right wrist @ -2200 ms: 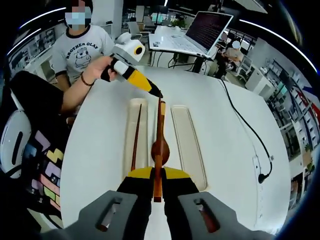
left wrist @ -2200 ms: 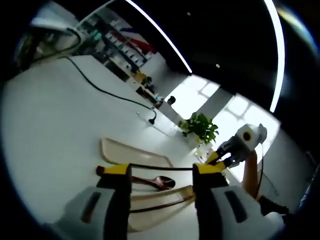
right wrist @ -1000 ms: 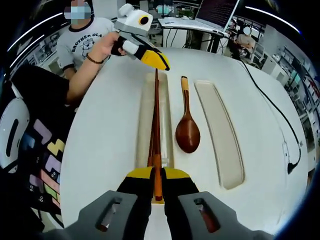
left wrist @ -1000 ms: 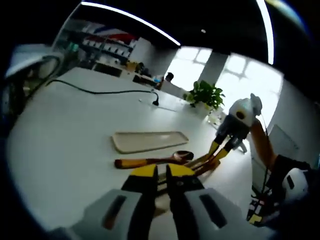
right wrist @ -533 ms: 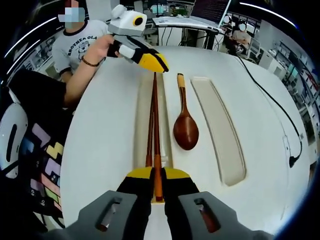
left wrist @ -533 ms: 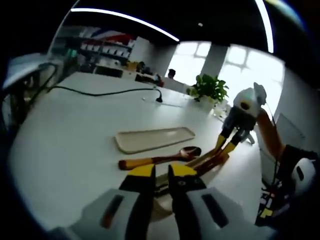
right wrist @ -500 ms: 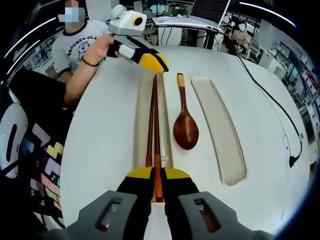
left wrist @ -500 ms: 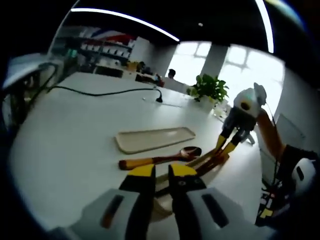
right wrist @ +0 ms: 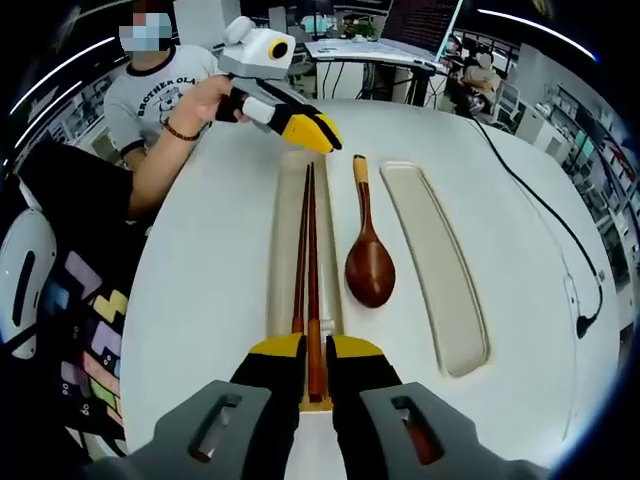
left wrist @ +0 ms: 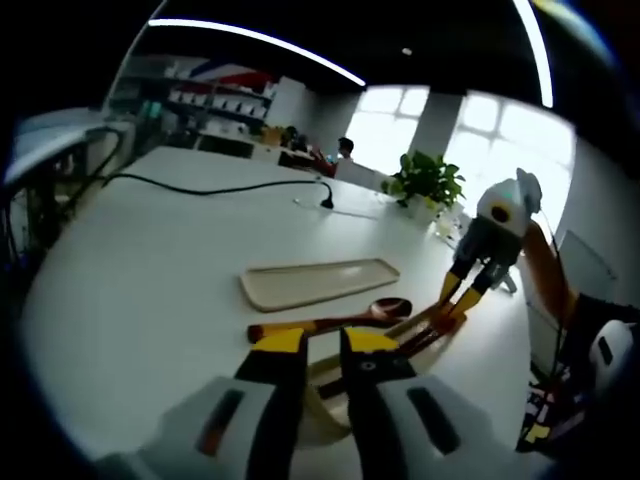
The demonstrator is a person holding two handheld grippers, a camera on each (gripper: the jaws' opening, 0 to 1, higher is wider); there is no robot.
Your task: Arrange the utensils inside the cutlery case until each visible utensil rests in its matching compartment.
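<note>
Two cream trays of the cutlery case lie side by side on the white table. The near tray [right wrist: 281, 250] holds two dark chopsticks [right wrist: 307, 240] lying parallel. My right gripper [right wrist: 316, 358] is shut on the end of one chopstick at the tray's near end. A brown wooden spoon [right wrist: 368, 268] lies on the table between the trays. The far tray [right wrist: 432, 262] is empty. My left gripper [right wrist: 327, 134] hovers shut over the chopstick tray's far end, holding nothing. From the left gripper view: my left gripper [left wrist: 322, 345], spoon [left wrist: 340, 321], empty tray [left wrist: 320, 283], chopsticks [left wrist: 425, 335], right gripper [left wrist: 455, 300].
A seated person [right wrist: 160, 85] holds the left gripper at the table's far side. A black cable [right wrist: 525, 270] runs along the table's right part to a plug. A laptop [right wrist: 420, 45] stands on a desk behind. A potted plant [left wrist: 425, 185] sits past the table.
The chopstick in my right gripper has settled into the tray, parallel to the other. My left gripper has drawn back a little from the tray's end.
</note>
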